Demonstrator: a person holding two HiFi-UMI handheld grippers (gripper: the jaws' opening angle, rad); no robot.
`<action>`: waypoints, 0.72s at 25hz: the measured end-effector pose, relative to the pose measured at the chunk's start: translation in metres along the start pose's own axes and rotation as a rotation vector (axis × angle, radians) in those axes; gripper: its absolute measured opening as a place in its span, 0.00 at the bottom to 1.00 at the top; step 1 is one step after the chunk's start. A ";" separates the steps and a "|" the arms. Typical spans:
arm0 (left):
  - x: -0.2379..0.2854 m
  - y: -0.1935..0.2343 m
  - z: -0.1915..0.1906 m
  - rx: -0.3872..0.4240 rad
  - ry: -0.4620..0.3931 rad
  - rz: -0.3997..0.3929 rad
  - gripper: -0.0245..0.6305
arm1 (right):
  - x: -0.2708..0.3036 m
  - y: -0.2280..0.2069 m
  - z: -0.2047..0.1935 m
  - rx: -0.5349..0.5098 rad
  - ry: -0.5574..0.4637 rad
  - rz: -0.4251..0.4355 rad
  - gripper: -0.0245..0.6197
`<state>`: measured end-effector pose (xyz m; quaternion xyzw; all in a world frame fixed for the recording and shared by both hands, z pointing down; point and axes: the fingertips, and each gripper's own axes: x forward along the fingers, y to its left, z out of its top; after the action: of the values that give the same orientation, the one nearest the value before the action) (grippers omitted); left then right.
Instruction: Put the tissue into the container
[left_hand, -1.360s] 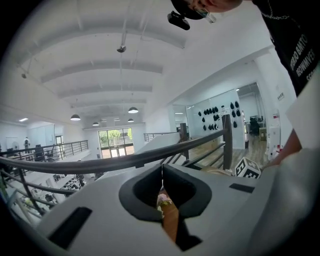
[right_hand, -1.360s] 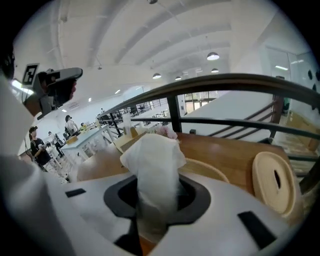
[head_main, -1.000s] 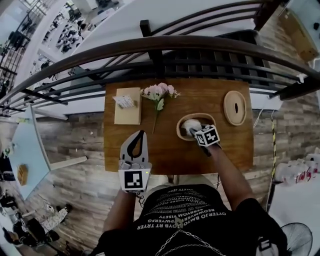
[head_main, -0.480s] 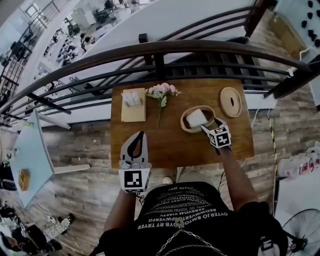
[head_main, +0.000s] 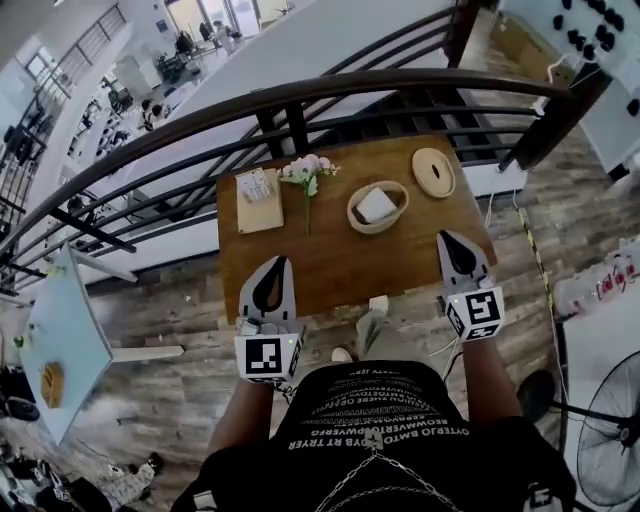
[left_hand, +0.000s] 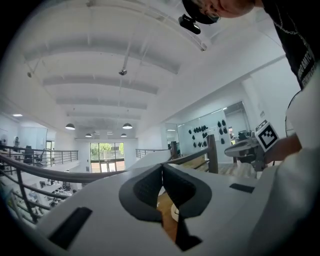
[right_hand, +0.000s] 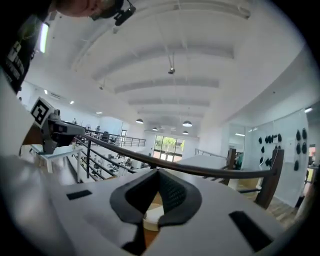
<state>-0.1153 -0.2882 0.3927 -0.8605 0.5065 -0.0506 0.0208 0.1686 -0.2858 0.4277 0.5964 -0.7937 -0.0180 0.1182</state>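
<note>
An oval wooden container (head_main: 400, 196) stands on the brown table (head_main: 340, 262), and a white tissue (head_main: 377, 205) lies inside it. My right gripper (head_main: 444, 236) is shut and empty, held at the table's near right edge, well clear of the container. Over the near left edge my left gripper (head_main: 278, 260) is shut too, with nothing in it. In the left gripper view the jaws (left_hand: 161, 167) meet, and the right gripper view shows its jaws (right_hand: 158, 172) closed with the container (right_hand: 152, 216) just below them.
A round wooden lid (head_main: 433, 172) lies at the far right of the table. A tan pad with a tissue pack (head_main: 258, 197) sits far left, pink flowers (head_main: 306, 172) beside it. A dark metal railing (head_main: 300, 100) runs behind the table.
My right gripper has let go of the tissue in the container and pulled back to the table's near right edge, closing again. The left gripper has stayed put.
</note>
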 end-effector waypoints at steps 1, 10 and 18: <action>-0.005 -0.005 0.006 0.005 -0.015 -0.011 0.08 | -0.014 0.001 0.012 -0.013 -0.017 -0.009 0.06; -0.027 -0.038 0.026 0.029 -0.053 -0.049 0.08 | -0.061 0.007 0.031 -0.021 -0.042 -0.013 0.06; -0.052 -0.068 0.031 0.028 -0.041 0.023 0.08 | -0.078 0.000 0.025 -0.004 -0.040 0.079 0.06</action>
<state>-0.0773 -0.2103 0.3642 -0.8551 0.5151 -0.0396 0.0438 0.1840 -0.2150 0.3906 0.5637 -0.8190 -0.0267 0.1039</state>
